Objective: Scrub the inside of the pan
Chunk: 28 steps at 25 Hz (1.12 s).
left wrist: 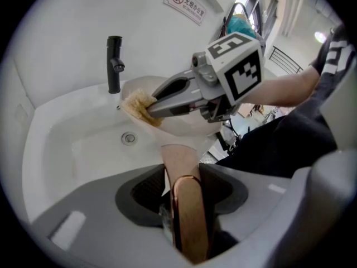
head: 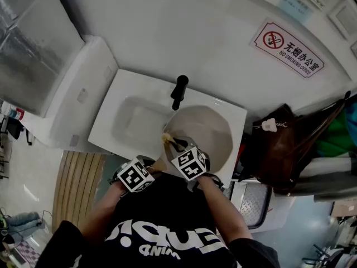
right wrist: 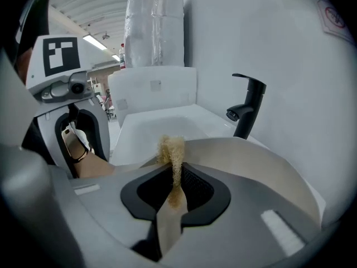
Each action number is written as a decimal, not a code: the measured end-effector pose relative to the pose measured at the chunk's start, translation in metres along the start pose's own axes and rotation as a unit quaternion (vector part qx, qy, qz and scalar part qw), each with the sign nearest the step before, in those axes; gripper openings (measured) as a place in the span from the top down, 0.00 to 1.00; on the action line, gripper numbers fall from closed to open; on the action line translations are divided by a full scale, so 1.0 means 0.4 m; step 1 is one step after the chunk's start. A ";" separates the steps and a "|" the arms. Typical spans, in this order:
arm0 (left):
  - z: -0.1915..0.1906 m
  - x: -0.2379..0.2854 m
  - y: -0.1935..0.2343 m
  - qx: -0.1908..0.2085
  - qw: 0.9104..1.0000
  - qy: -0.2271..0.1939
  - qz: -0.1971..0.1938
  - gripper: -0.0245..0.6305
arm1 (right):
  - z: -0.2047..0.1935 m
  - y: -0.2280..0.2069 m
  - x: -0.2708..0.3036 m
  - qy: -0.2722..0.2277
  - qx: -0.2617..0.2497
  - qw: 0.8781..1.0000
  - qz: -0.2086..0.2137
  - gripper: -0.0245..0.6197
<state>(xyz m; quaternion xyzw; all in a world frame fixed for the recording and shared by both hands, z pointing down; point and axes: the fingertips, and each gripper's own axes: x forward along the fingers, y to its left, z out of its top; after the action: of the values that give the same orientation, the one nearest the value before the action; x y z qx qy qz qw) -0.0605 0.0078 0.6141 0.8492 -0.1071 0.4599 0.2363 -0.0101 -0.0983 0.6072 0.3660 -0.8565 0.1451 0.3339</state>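
A round pan (head: 206, 132) with a pale beige inside lies tilted over the right part of the white sink (head: 120, 108). Its copper-brown handle (left wrist: 187, 211) runs between the jaws of my left gripper (left wrist: 181, 172), which is shut on it. My right gripper (head: 174, 144) is shut on a yellowish fibrous scrubber (right wrist: 172, 152). The scrubber (left wrist: 139, 106) rests at the pan's left rim, over the inside of the pan (right wrist: 254, 163). In the right gripper view the left gripper (right wrist: 75, 130) stands at the left with the handle in it.
A black faucet (head: 179, 91) rises at the back of the sink, just behind the pan. The drain (left wrist: 129, 138) sits in the basin's floor. A white cabinet (head: 70, 96) adjoins the sink's left. A brown bag (head: 279, 149) hangs at the right.
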 end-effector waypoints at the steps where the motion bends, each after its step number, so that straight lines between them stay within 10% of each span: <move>1: 0.000 0.000 -0.001 -0.001 1.000 0.000 -0.001 0.67 | 0.006 -0.009 0.007 0.000 -0.001 1.000 -0.002 0.88; 28: -0.010 -0.010 0.014 -0.011 1.000 0.001 -0.005 0.68 | 0.037 -0.290 0.089 0.048 -0.023 0.994 -0.093 0.88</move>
<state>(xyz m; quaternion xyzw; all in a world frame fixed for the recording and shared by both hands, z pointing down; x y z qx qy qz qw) -0.0678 0.0047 0.6144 0.8467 -0.1079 0.4582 0.2479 0.0489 -0.2043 0.6211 0.4286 -0.8048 0.1108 0.3952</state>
